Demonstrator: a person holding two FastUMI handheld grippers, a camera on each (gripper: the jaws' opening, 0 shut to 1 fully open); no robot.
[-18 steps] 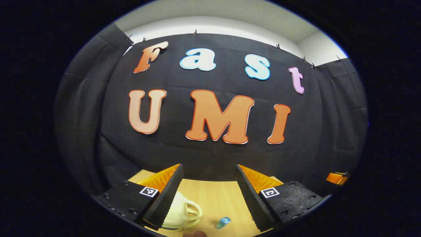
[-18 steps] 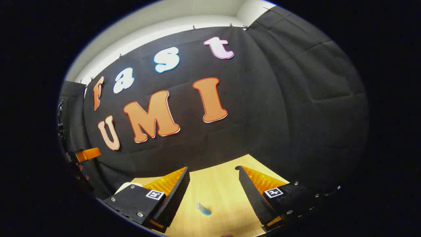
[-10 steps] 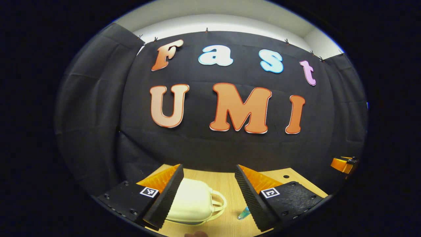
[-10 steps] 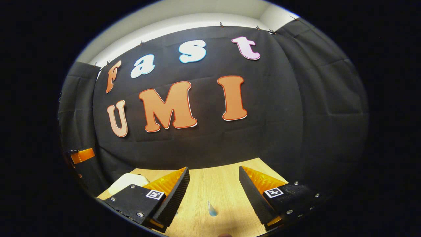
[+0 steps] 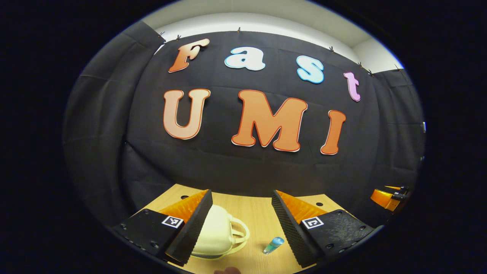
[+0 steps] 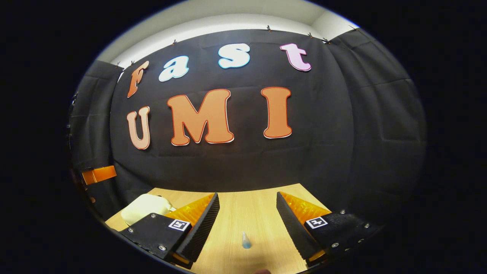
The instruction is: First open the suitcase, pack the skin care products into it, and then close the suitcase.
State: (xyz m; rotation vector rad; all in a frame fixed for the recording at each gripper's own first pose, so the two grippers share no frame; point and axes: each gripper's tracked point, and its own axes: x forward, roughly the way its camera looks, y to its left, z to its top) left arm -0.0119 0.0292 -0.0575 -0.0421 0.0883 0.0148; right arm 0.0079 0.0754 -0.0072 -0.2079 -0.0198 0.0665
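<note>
Left gripper view has swung since earlier: case (image 5: 217, 232) closed, bottle (image 5: 273, 245) right of it; both grippers (image 5: 241, 224) (image 6: 247, 228) spread, empty; opening not begun.

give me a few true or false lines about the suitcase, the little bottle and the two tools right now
1. The cream suitcase is closed and lies on the wooden table. True.
2. The left tool is shut on the suitcase handle. False: its fingers stand apart above the table and press on nothing.
3. The small blue bottle lies on the table beside the suitcase, not touching it. True.
4. The right tool holds the bottle. False: it is open, and the bottle lies on the table below it.
5. The bottle is already packed in the suitcase. False: it is outside, on the table.
</note>
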